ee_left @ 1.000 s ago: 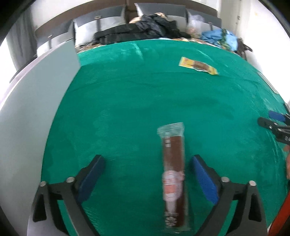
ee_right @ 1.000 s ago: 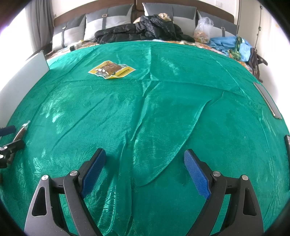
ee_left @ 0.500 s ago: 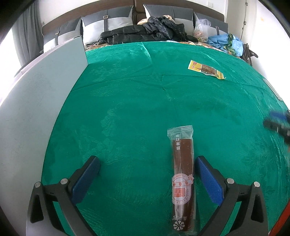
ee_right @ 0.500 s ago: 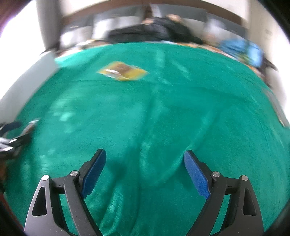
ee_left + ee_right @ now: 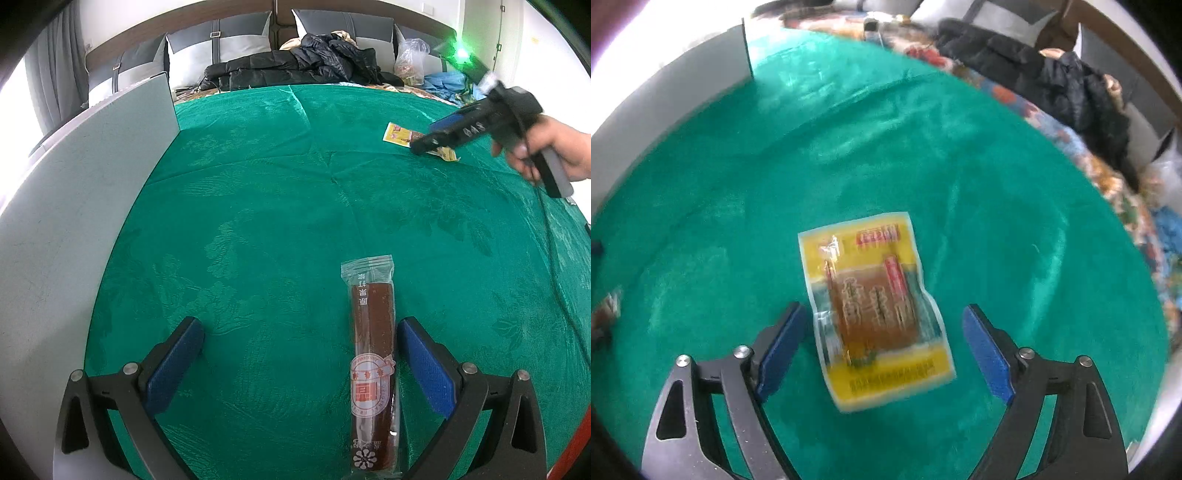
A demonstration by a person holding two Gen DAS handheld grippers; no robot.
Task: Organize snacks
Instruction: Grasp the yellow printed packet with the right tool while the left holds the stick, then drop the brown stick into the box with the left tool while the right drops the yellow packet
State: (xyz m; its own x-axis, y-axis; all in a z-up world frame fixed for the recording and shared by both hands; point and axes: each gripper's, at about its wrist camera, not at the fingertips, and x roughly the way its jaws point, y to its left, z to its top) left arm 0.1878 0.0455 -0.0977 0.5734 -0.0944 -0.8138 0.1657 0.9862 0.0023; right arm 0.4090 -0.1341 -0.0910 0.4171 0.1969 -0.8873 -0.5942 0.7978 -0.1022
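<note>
Yellow snack pouch [image 5: 877, 314] lies flat on green cloth [image 5: 1015, 229], between spread fingers of right gripper [image 5: 882, 339], not gripped. Brown snack bar [image 5: 373, 365] lies lengthwise near left gripper [image 5: 301, 350], just beside its right finger; fingers apart, nothing held. Grey panel [image 5: 74, 206] along cloth's left edge.

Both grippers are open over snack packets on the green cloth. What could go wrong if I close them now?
1. The right gripper straddles the flat yellow packet, which sits skewed; the pads may just crumple it or pinch the green cloth.
2. The brown snack stick lies hard against one pad of the left gripper, far off-centre, so closing may shove it sideways rather than grip it.
</note>
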